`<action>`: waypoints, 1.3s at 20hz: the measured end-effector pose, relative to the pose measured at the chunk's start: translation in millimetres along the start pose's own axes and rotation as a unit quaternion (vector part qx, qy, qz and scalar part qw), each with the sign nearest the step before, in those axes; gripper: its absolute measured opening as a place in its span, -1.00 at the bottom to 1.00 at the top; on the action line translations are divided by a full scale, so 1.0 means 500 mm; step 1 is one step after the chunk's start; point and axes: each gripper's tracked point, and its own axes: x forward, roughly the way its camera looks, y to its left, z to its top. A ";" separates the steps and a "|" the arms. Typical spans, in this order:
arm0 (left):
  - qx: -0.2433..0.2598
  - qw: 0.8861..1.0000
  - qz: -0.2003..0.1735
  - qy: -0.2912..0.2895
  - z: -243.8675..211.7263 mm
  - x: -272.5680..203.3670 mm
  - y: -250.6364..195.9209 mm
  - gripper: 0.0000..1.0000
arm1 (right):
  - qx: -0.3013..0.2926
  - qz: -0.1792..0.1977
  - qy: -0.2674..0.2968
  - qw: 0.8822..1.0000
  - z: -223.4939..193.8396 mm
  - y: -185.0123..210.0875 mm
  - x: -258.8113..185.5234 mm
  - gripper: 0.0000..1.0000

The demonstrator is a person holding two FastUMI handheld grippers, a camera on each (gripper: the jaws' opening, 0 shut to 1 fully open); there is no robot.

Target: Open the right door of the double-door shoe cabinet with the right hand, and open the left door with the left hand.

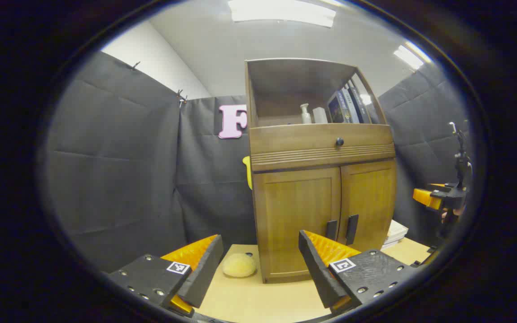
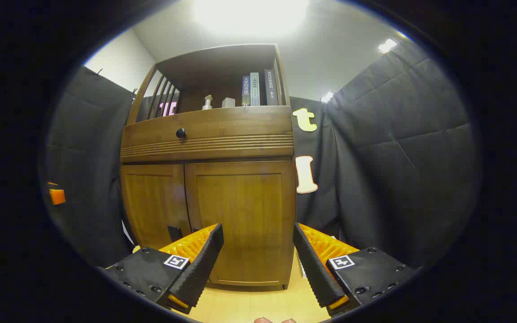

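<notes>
Both doors of the cabinet are closed. Your right gripper is spread open and empty, facing the right door; its upright handle lies left of your fingers, at the centre seam. Your left gripper, also open and empty, waits before the left door.

Brown wooden shoe cabinet upright on the tabletop, left door and right door both shut and flush, dark vertical handles paired at the centre seam (about 6 o'clock low on each panel).
</notes>
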 end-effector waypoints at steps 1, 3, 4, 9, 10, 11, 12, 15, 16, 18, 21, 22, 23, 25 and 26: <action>-0.008 1.000 -0.005 0.004 -0.010 0.004 -0.008 0.97 | -0.006 -0.002 0.004 1.000 -0.010 -0.002 -0.010 0.95; -0.016 1.000 -0.011 0.002 -0.028 -0.008 -0.029 0.98 | -0.005 -0.005 0.009 1.000 -0.015 0.002 -0.024 0.94; -0.017 1.000 -0.013 -0.001 -0.035 -0.021 -0.032 0.99 | -0.004 -0.008 0.009 1.000 -0.014 0.001 -0.029 0.93; -0.040 0.999 -0.005 -0.012 -0.046 -0.041 -0.013 0.97 | 0.000 -0.006 0.025 1.000 -0.034 0.006 -0.043 0.95; -0.048 0.999 -0.002 -0.010 -0.051 -0.045 -0.007 0.97 | 0.001 -0.005 0.029 1.000 -0.035 0.009 -0.045 0.95; -0.057 0.998 0.003 -0.009 -0.056 -0.046 0.001 0.97 | 0.002 -0.003 0.032 0.999 -0.037 0.010 -0.048 0.94; -0.065 0.998 0.007 -0.006 -0.065 -0.051 0.003 0.97 | 0.004 -0.001 0.035 0.999 -0.038 0.012 -0.049 0.95; -0.069 0.997 0.019 0.005 -0.085 -0.063 0.014 0.97 | 0.008 0.002 0.043 0.999 -0.042 0.014 -0.048 0.95; -0.067 0.997 0.025 0.008 -0.092 -0.073 0.020 0.97 | 0.009 0.004 0.045 0.999 -0.043 0.016 -0.048 0.94; -0.066 0.997 0.029 0.013 -0.109 -0.093 0.024 0.97 | 0.010 0.008 0.049 0.999 -0.046 0.017 -0.047 0.94; -0.058 0.997 0.037 0.020 -0.116 -0.092 0.028 0.97 | 0.010 0.018 0.056 0.998 -0.052 0.023 -0.045 0.95; -0.054 0.998 0.039 0.023 -0.118 -0.093 0.028 0.97 | 0.011 0.022 0.059 0.998 -0.054 0.026 -0.042 0.95; -0.051 0.998 0.041 0.025 -0.122 -0.095 0.028 0.97 | 0.011 0.026 0.061 0.998 -0.061 0.029 -0.039 0.94; -0.048 0.997 0.044 0.028 -0.129 -0.094 0.025 0.97 | 0.009 0.035 0.063 0.997 -0.076 0.041 -0.034 0.95; -0.047 0.997 0.045 0.033 -0.136 -0.090 0.022 0.97 | 0.010 0.041 0.065 0.997 -0.080 0.048 -0.030 0.94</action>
